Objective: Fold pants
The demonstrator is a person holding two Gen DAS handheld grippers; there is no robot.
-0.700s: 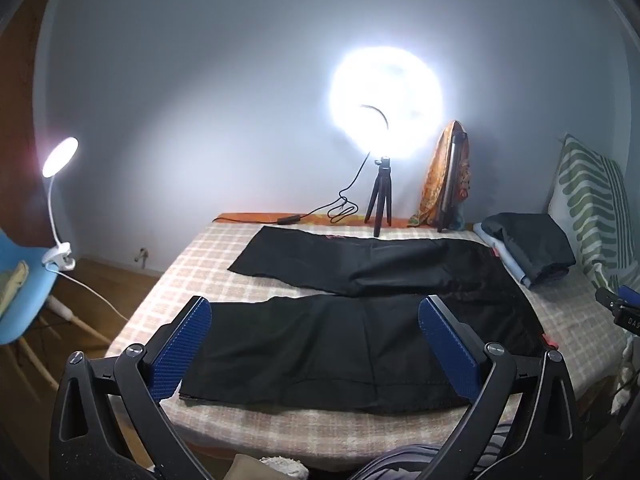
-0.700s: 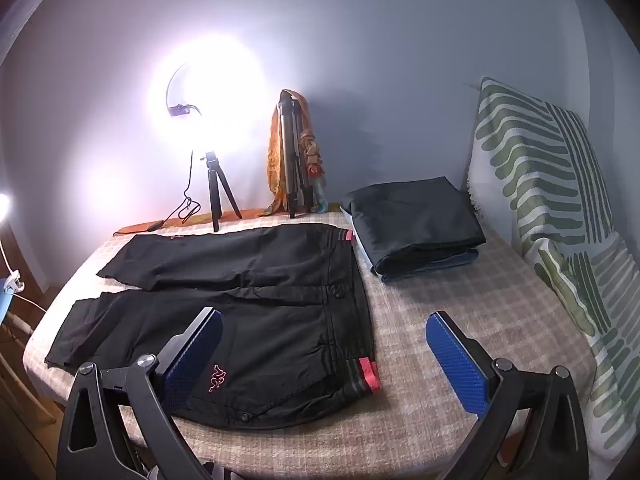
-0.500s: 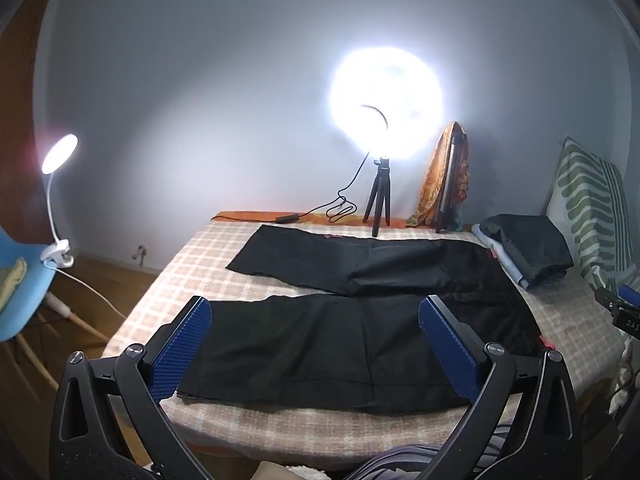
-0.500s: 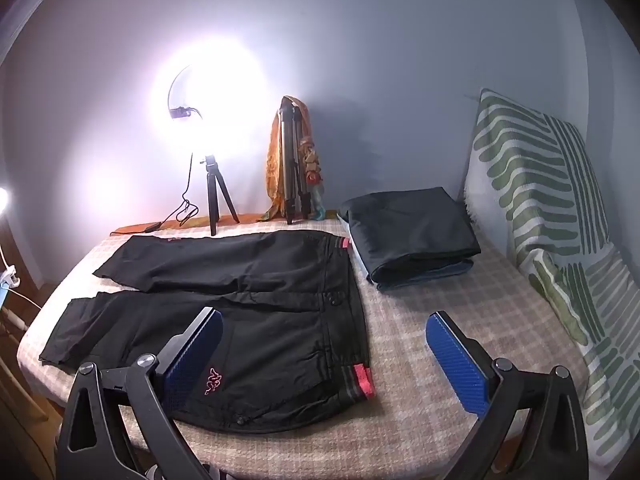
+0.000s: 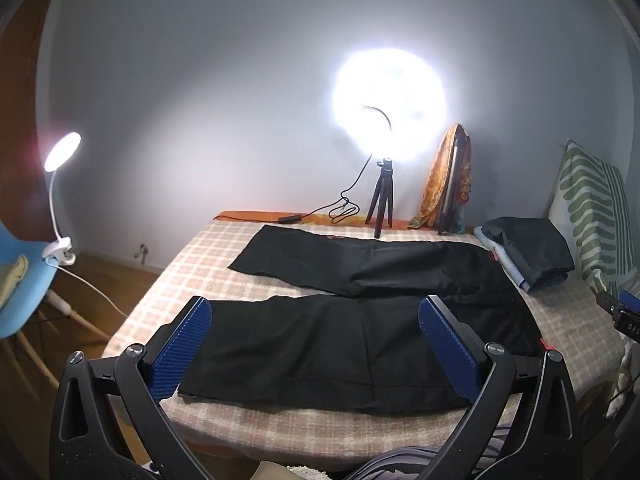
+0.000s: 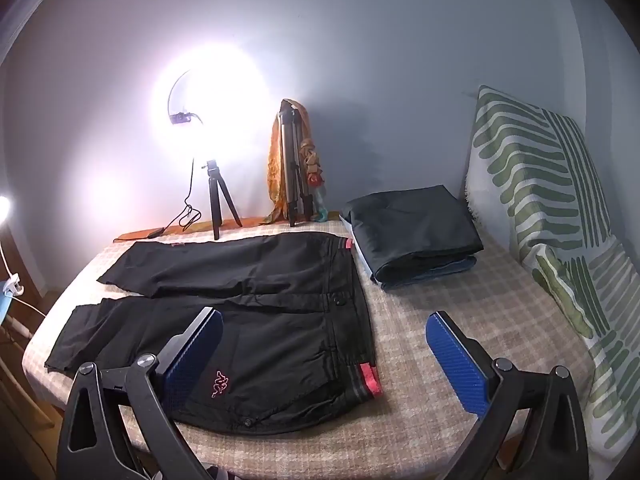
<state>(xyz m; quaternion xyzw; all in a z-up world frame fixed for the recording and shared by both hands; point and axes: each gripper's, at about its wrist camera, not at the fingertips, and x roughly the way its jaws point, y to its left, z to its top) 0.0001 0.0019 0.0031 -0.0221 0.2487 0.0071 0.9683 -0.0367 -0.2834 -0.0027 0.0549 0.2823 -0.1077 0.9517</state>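
A bed (image 5: 192, 272) in a soft checked beige cover is filling the room. Black pants (image 6: 256, 308) of thin, slightly creased fabric are lying flat on it, both legs stretching left, the red-trimmed waistband at the right and a small pink logo near the front edge. A leaf-patterned cushion (image 6: 540, 200) is leaning at the far right, with a folded dark stack (image 6: 412, 232) just beside the waistband. A glaring ring light (image 5: 388, 96) is standing on a small tripod at the far edge. The left gripper (image 5: 316, 344) and right gripper (image 6: 324, 352) are hovering above the near edge, ribbed blue jaws spread fully wide, gripping nothing.
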